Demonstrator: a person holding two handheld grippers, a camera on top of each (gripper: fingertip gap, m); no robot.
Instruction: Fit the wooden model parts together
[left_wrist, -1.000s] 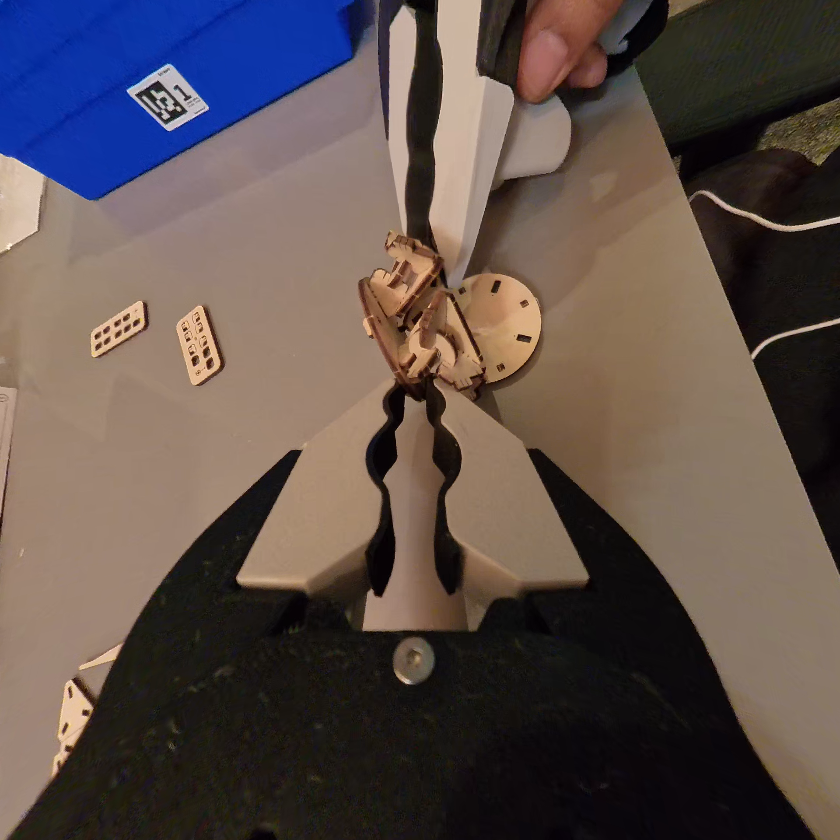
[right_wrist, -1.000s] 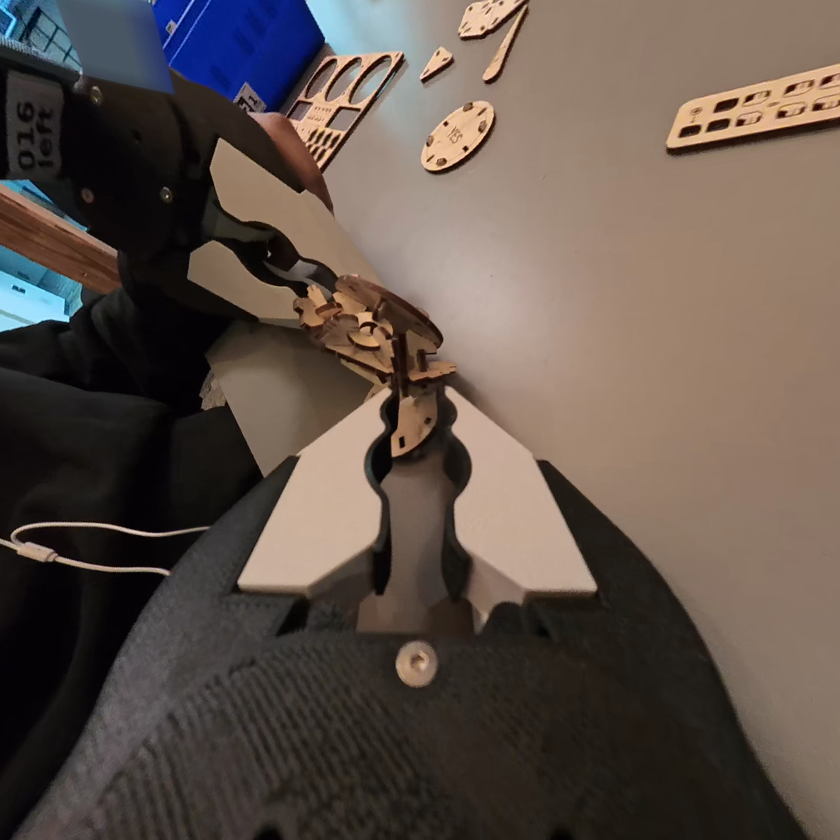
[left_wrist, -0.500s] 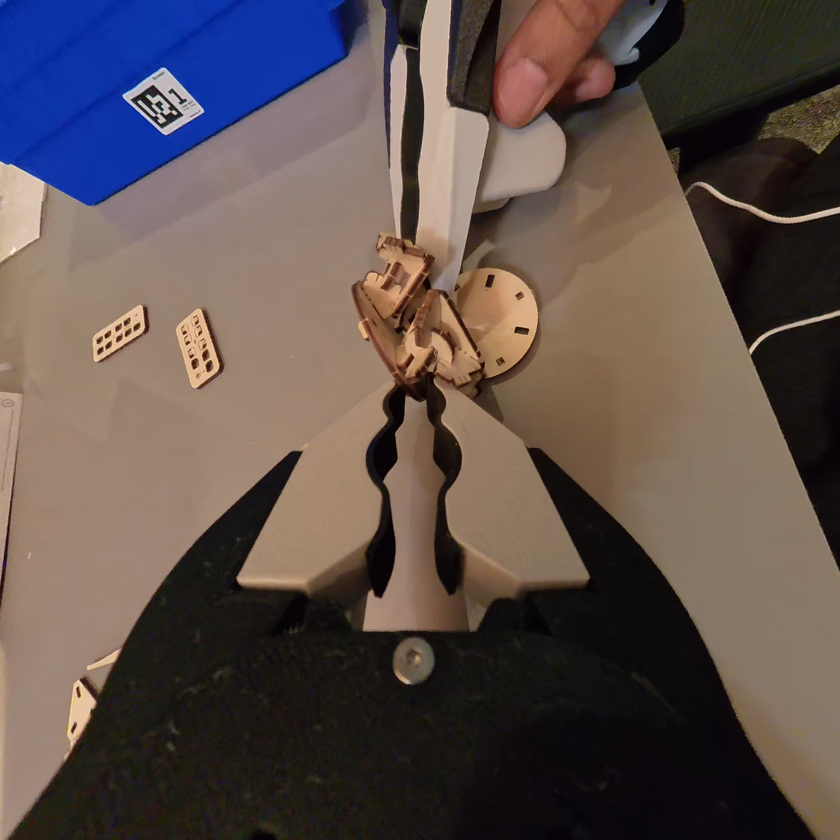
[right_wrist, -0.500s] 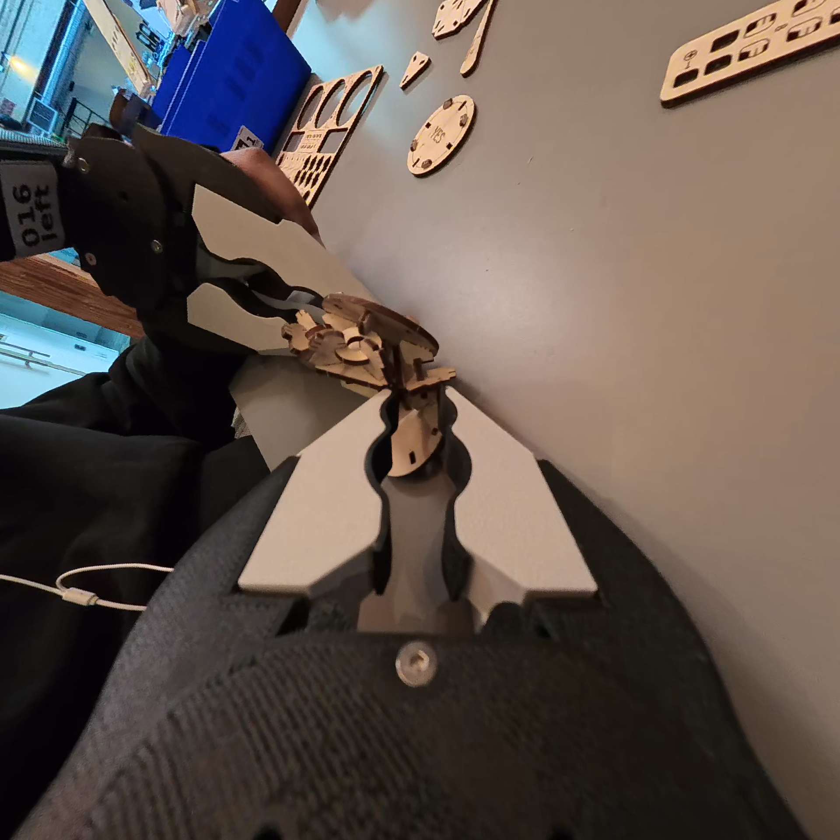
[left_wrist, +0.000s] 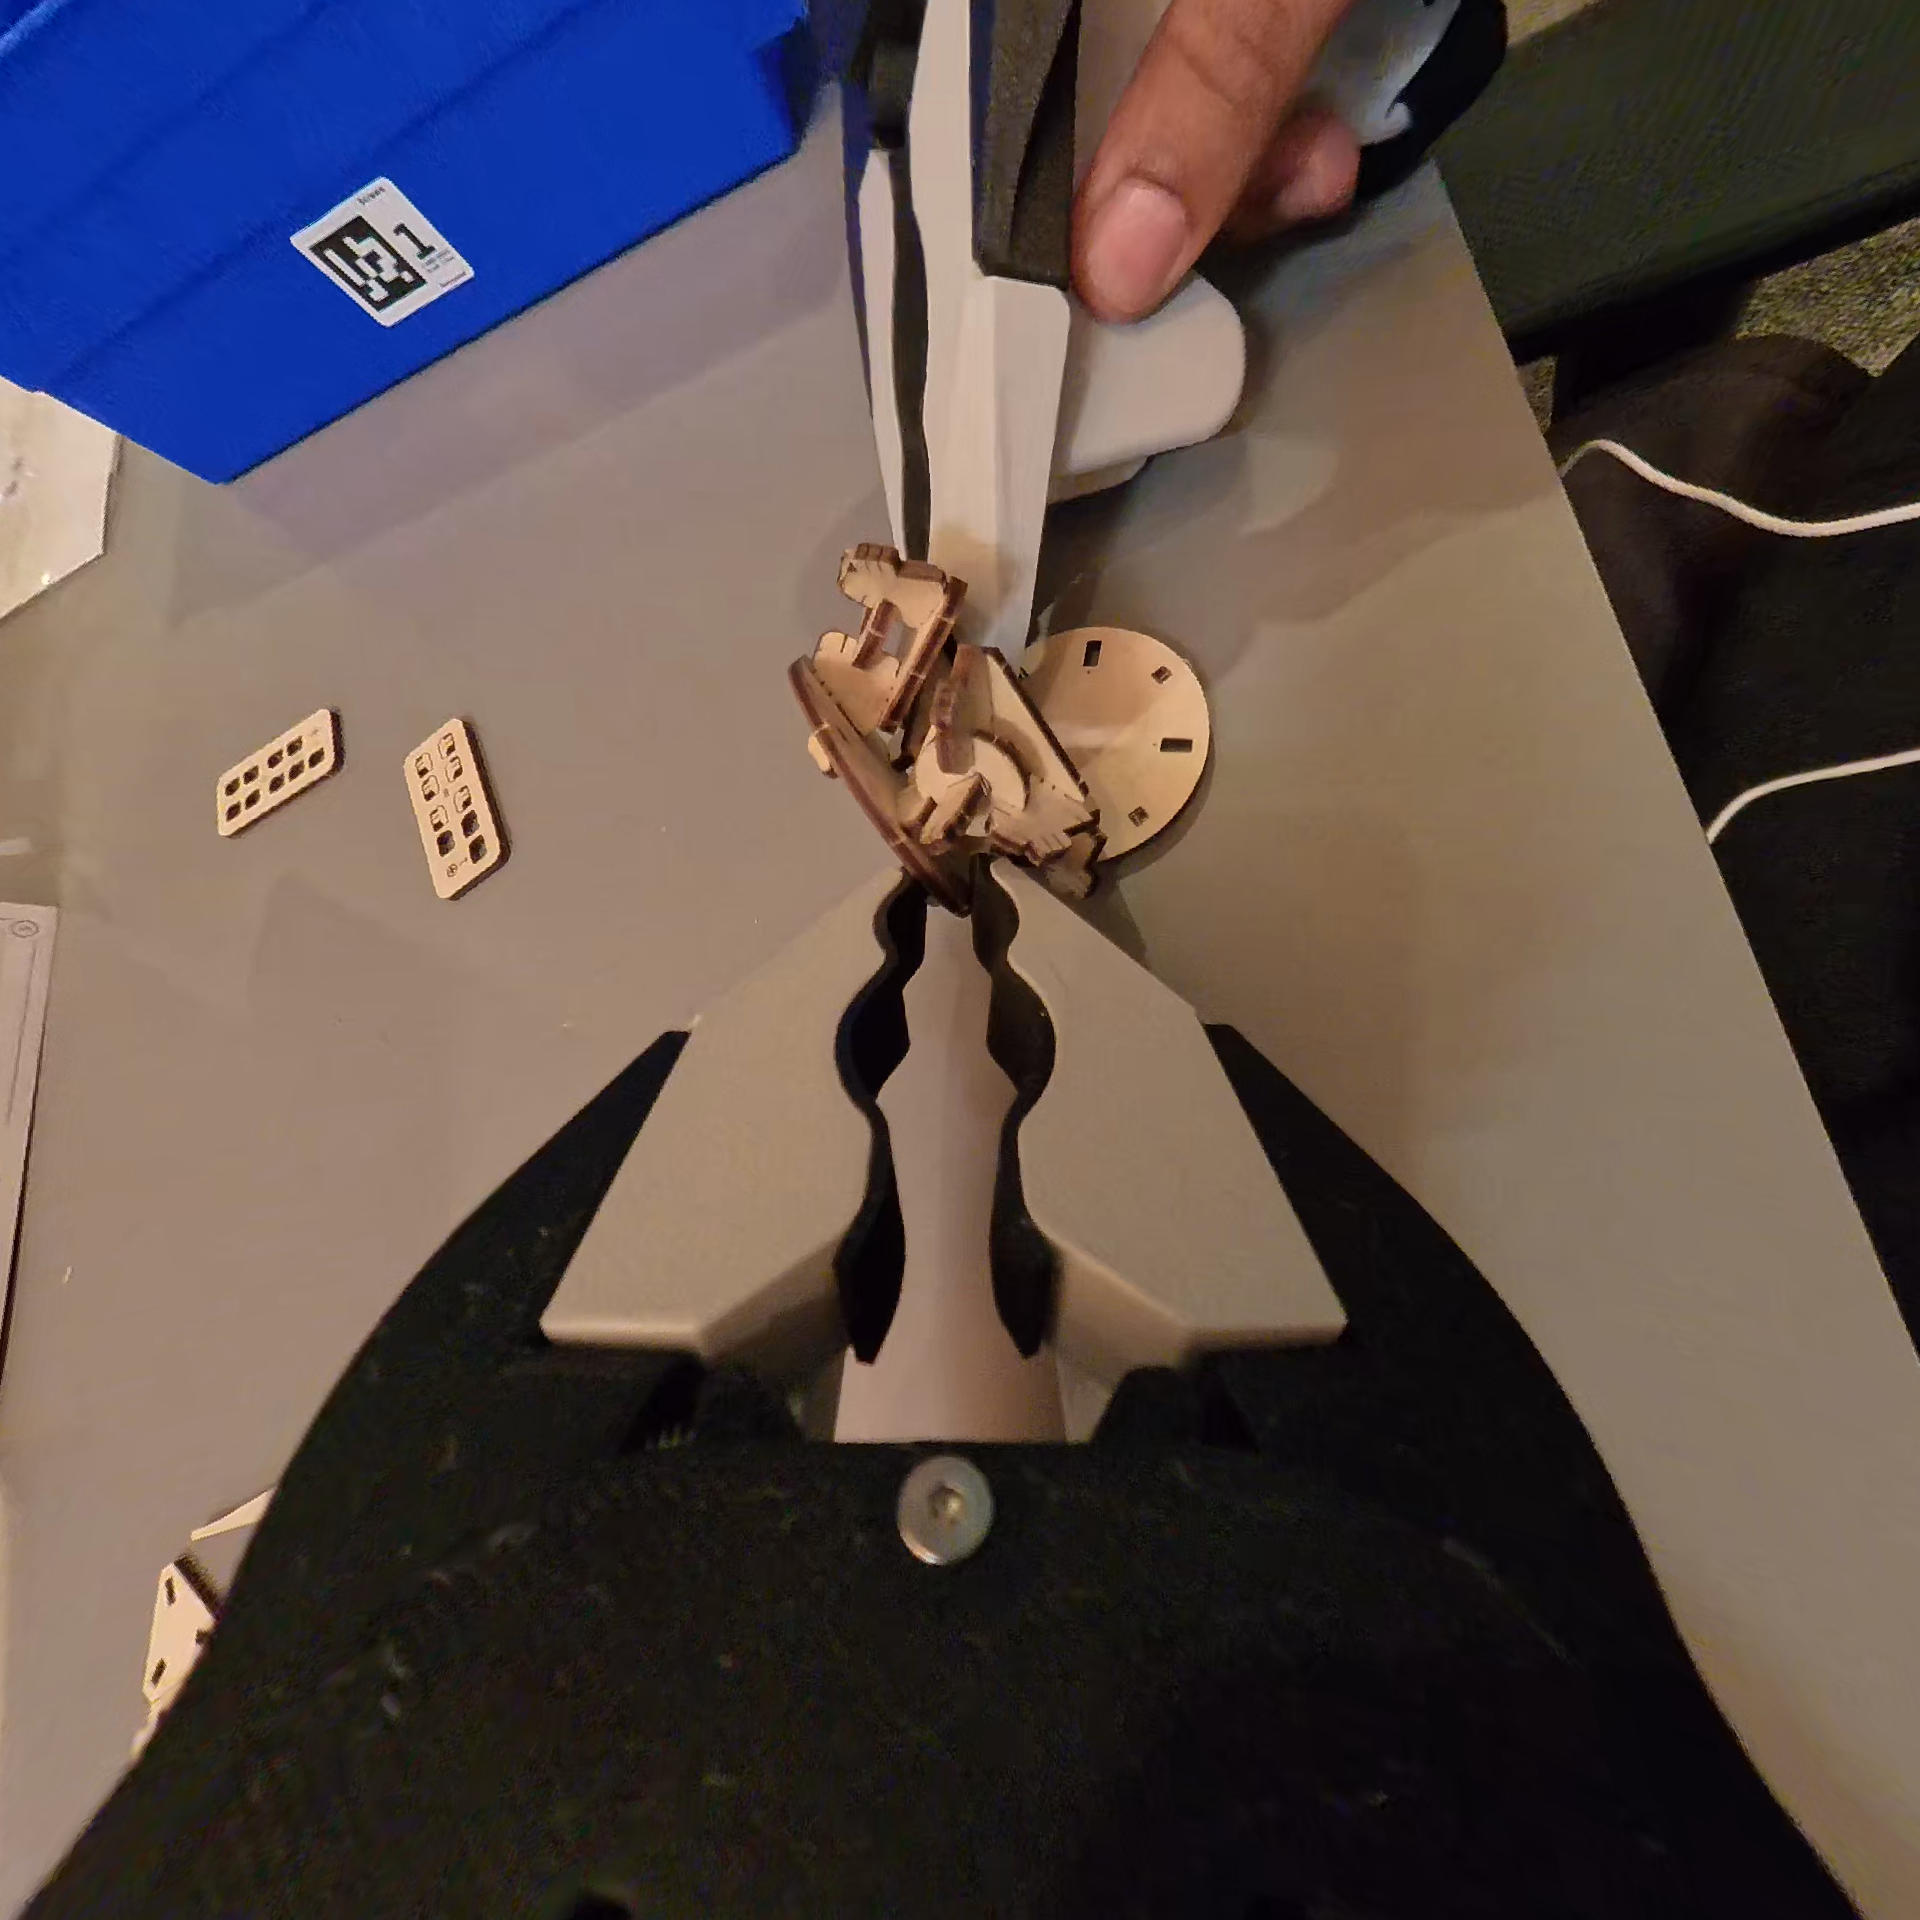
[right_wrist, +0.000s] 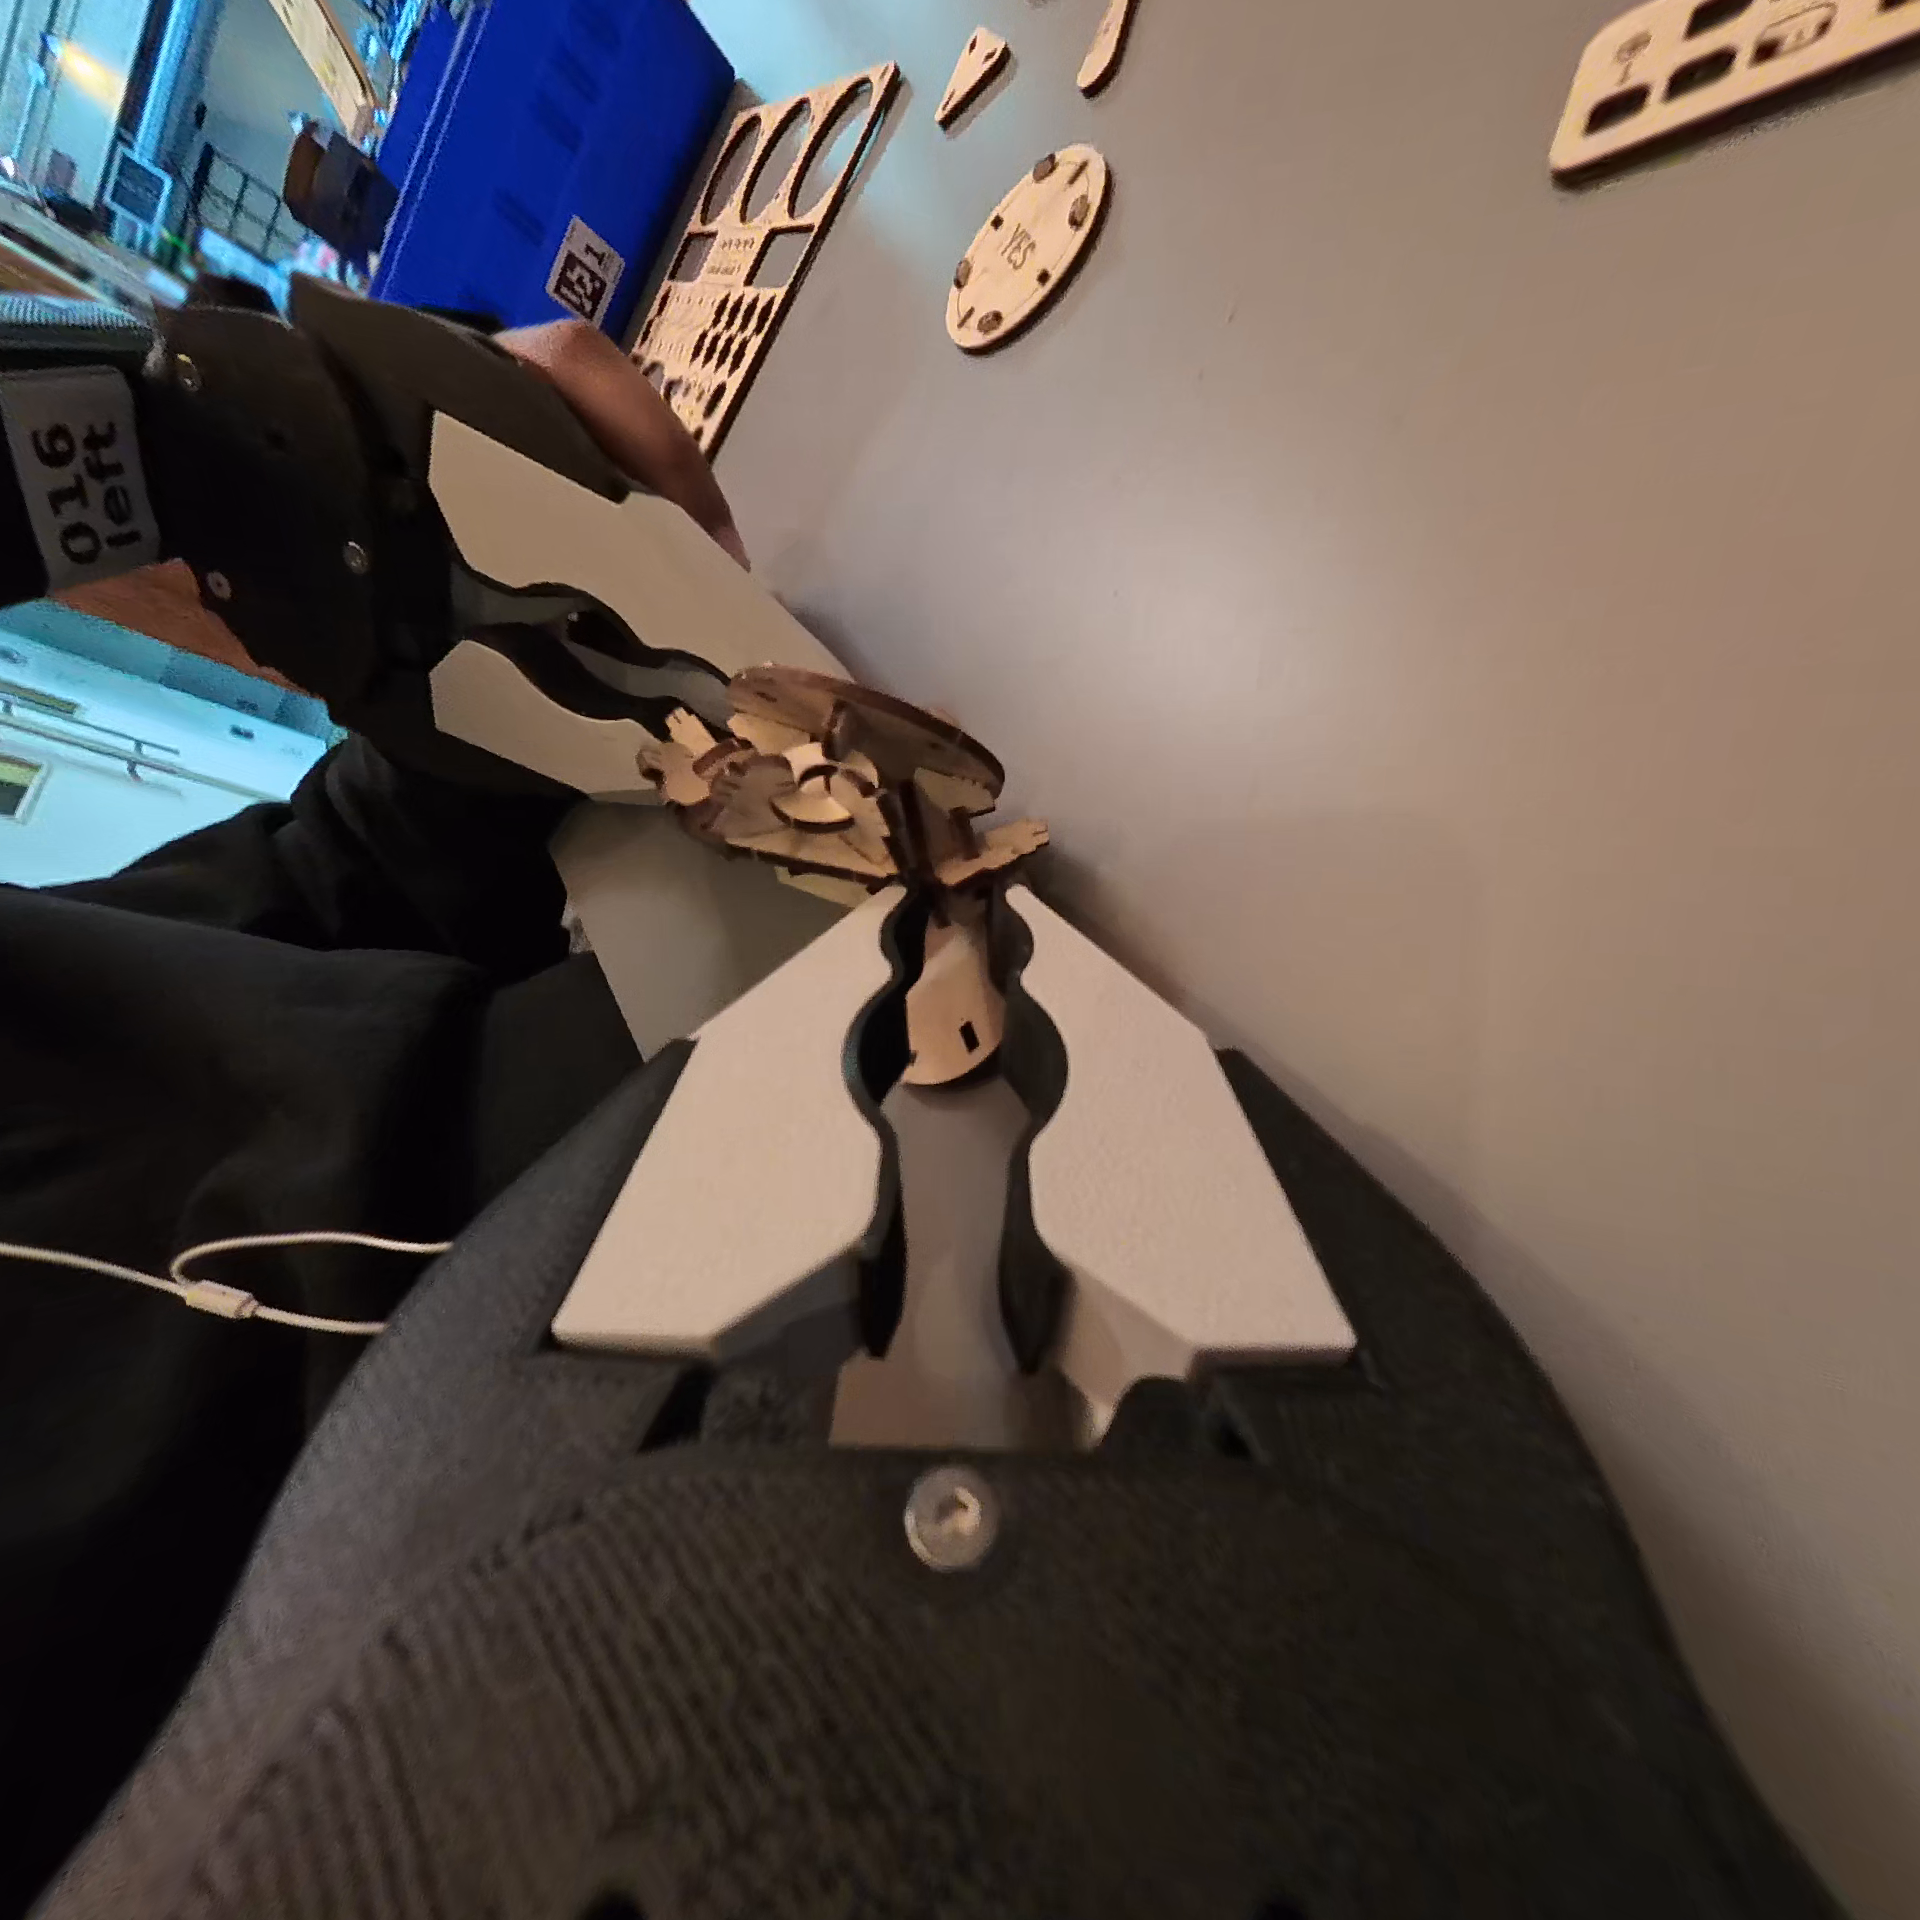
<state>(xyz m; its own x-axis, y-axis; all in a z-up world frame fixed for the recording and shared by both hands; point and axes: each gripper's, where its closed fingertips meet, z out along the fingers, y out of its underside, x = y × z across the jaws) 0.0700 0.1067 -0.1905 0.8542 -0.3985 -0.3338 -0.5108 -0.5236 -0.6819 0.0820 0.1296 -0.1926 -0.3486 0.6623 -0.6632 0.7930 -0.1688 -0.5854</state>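
A small assembly of laser-cut wooden parts (left_wrist: 935, 748) hangs just above the grey table (left_wrist: 520, 582) between both grippers. My left gripper (left_wrist: 940, 894) is shut on the dark rim of its round plate. It also shows in the right wrist view (right_wrist: 707, 717), gripping the same assembly (right_wrist: 821, 790). My right gripper (right_wrist: 945, 904) is shut on upright pieces at the assembly's other end. It comes in from the top in the left wrist view (left_wrist: 971, 613). A round slotted disc (left_wrist: 1132, 748) sits at the assembly's right side. The disc shows through the right fingers' gap (right_wrist: 951, 1023).
A blue bin (left_wrist: 312, 156) stands at the far left. Two small perforated wooden plates (left_wrist: 278, 771) (left_wrist: 457, 810) lie left of the assembly. A cut-out wooden sheet (right_wrist: 769, 239), a round disc (right_wrist: 1023, 249) and a slotted plate (right_wrist: 1745, 83) lie farther off. The table's edge (left_wrist: 1621, 831) runs close on the right. My left and right fingertips are right by each other.
My right fingers have drawn closer together on the assembly's upright pieces, and the right wrist view has tilted. My left gripper keeps its hold and has barely moved.
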